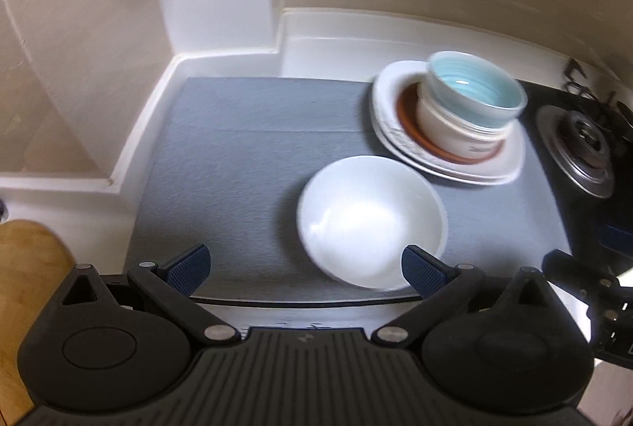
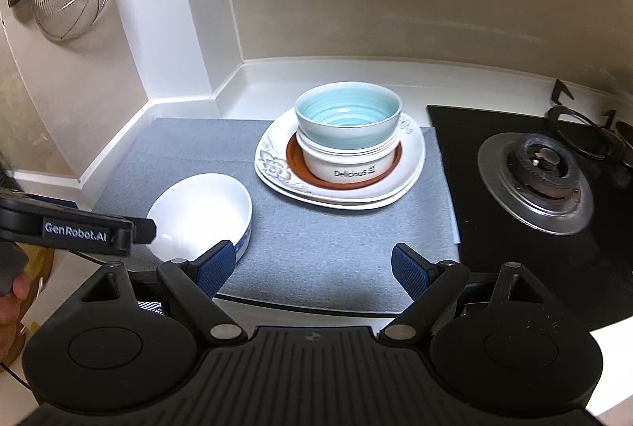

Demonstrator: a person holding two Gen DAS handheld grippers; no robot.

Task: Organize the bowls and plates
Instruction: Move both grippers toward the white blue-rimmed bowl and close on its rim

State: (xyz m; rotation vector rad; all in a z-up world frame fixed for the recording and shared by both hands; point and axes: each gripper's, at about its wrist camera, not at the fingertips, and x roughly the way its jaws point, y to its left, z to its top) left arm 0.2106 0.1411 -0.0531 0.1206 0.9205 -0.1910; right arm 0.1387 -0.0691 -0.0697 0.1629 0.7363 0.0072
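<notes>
On the grey mat (image 2: 316, 244) beside the hob (image 2: 534, 184), a white bowl (image 2: 199, 214) sits alone at the near left, well apart from the stack (image 2: 340, 157) at the back: two white plates, a brown saucer, a lettered white bowl and a blue bowl (image 2: 348, 117) on top. The left gripper (image 1: 304, 269) hangs just over the white bowl with its jaws spread wide and nothing between them; its right pad (image 1: 421, 269) overlaps the bowl's near rim in the left view, though I cannot tell whether it touches. The right gripper (image 2: 312, 267) is likewise wide open and empty, low over bare mat in front of the stack. The likely next move is a pinch on the white bowl's rim, and that is where trouble could start: a thin, glossy wall gripped at one point may slip or swing, and the bowl sits close to the mat's front edge, so a nudge could push it toward the counter lip. Setting it on the blue bowl adds height to an already tall stack, and an off-centre landing could tip or chip it. The left view is blurred.
</notes>
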